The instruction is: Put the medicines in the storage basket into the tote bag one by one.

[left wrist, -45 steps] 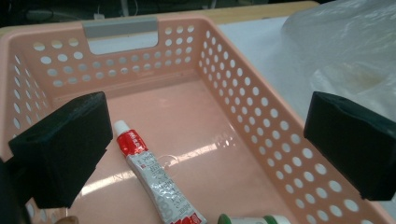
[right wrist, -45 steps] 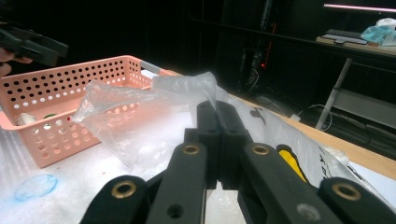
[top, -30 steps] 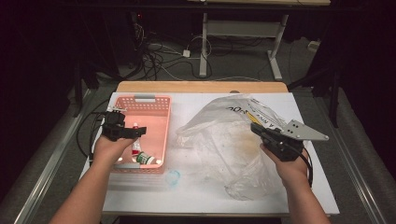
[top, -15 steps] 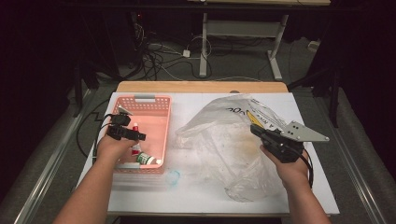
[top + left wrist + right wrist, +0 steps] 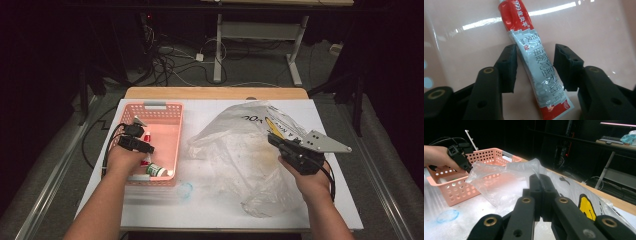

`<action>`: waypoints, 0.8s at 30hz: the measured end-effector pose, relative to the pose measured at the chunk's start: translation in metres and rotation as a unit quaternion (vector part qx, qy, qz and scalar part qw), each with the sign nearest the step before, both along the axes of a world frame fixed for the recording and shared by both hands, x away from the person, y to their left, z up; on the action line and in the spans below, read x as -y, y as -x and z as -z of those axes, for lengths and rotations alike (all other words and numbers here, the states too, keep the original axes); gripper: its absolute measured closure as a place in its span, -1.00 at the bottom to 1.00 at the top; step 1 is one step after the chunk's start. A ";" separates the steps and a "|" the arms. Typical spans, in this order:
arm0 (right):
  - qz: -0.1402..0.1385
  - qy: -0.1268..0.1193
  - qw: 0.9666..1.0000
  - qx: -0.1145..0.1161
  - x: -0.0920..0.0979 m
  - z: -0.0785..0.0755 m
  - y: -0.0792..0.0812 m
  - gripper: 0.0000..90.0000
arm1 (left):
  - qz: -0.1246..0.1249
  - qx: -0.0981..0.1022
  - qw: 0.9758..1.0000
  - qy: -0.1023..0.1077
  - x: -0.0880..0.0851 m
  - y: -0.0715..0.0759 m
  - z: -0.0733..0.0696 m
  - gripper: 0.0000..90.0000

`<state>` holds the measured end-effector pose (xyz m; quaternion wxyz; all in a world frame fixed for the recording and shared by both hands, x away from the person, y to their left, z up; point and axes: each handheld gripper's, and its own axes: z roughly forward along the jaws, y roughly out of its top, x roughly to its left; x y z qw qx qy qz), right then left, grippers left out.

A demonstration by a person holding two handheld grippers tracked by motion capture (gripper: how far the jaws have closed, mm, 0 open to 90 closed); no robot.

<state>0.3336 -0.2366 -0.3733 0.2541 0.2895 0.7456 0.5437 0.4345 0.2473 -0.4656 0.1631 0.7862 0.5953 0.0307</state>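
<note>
A red and white tube [image 5: 536, 65] lies on the floor of the pink basket [image 5: 160, 106]. My left gripper [image 5: 535, 50] reaches down into the basket [image 5: 142, 147] with the tube between its jaws, which have just been closing. The left pad [image 5: 507, 65] is at the tube's edge, while a gap remains at the right pad. My right gripper [image 5: 541, 178] is shut on a fold of the clear plastic bag [image 5: 235, 150] at the bag's right side [image 5: 274, 139], and the film rises from between the jaws.
A small bottle with a green cap [image 5: 156, 170] lies in the basket's near end. A blue ring [image 5: 185, 190] sits on the white table cover in front of the basket. The bag carries a yellow print [image 5: 587, 208]. Dark floor and cables lie beyond the table.
My left gripper has sunk into the basket and its jaws have narrowed around the tube. The right gripper and the bag have stayed put.
</note>
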 end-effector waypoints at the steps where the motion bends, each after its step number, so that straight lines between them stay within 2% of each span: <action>1: 0.000 0.000 1.000 0.000 0.000 0.000 0.000 1.00 | 0.002 0.002 1.000 -0.005 0.001 0.000 0.000 0.18; 9: 0.001 0.000 1.000 0.003 0.001 -0.002 0.001 1.00 | 0.022 0.011 1.000 -0.016 0.006 0.002 0.001 0.45; 17: -0.001 0.002 1.000 0.004 0.000 -0.002 0.001 1.00 | 0.031 0.018 0.999 -0.024 0.007 0.003 0.001 0.51; 24: 0.000 0.002 1.000 0.005 0.000 -0.002 0.002 1.00 | 0.035 0.018 0.999 -0.021 0.008 0.004 0.001 0.52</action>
